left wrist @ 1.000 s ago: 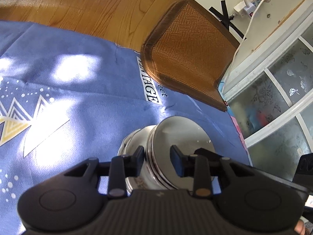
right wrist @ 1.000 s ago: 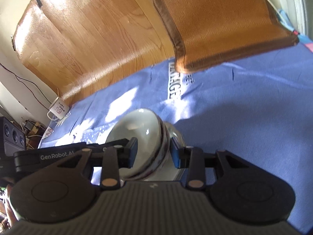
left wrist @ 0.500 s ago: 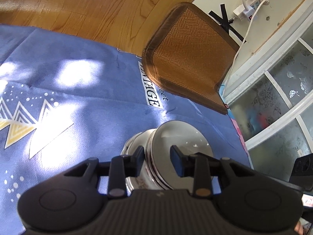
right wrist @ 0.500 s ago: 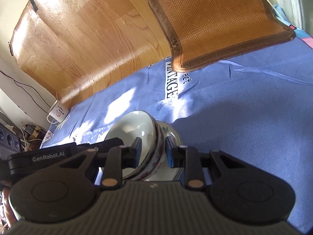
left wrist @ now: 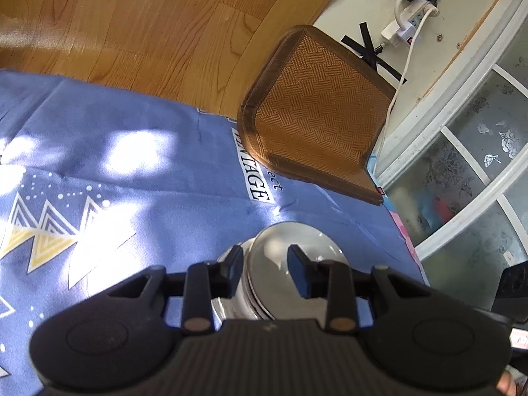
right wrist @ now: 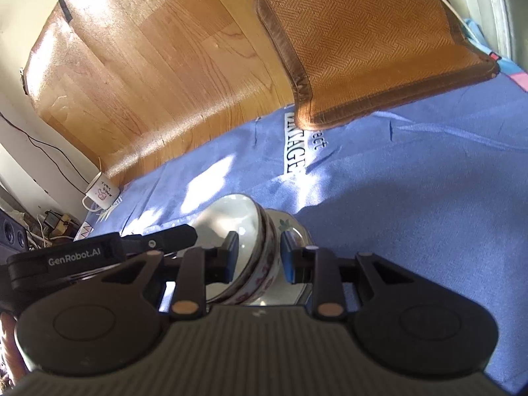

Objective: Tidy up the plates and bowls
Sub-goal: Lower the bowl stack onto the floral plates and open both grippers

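We've got the nested bowl stack [left wrist: 290, 264] rim pinched between both jaw pairs, left gripper [left wrist: 265, 265] and right gripper [right wrist: 259, 255], whose jaws just closed further. Glazed ceramic: heavy, slick, chippable, so grip rims squarely.

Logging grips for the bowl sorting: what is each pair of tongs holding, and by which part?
Both the left tongs and right tongs clamp the stacked bowls by their rims, on opposite sides.

Close opposed wrist views (shared bowls [left wrist: 290, 254])
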Demonstrator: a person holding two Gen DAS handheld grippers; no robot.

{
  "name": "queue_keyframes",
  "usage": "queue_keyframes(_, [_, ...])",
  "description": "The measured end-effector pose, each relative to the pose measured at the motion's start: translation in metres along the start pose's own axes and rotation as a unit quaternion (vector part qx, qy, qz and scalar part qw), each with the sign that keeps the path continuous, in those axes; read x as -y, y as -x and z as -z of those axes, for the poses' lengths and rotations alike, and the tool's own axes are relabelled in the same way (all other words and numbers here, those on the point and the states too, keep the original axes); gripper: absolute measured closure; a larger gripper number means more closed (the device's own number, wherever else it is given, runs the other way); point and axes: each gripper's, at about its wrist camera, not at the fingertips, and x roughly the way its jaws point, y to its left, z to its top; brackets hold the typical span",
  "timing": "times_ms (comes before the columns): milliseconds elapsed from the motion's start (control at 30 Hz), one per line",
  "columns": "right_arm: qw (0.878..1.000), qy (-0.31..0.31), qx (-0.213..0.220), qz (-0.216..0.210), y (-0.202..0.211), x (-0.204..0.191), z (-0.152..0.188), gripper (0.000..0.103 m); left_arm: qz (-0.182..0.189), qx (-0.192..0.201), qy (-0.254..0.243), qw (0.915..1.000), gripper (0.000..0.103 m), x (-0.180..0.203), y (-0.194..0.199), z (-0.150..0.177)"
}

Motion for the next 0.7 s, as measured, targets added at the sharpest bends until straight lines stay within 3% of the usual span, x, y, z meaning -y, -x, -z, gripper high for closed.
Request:
queue_keyframes(267, [0.998,0.029,0.044,0.023,0.025,-0.004,0.029,0.071,-0.018,0.030,-0.050,0.9981,0.069,0.011,0.027,0.019])
queue_keyframes(500, [0.993,0.070,0.080,0.045,0.042,-0.015,0.074,0.065,-0.084,0.066,-0.105,0.9887,0.059,0.017,0.048,0.055])
queue_keyframes(700, [0.995,0.054,0.079,0.038,0.048,-0.025,0.106,0.064,-0.115,0.081,-0.136,0.9806,0.052,0.016,0.066,0.093])
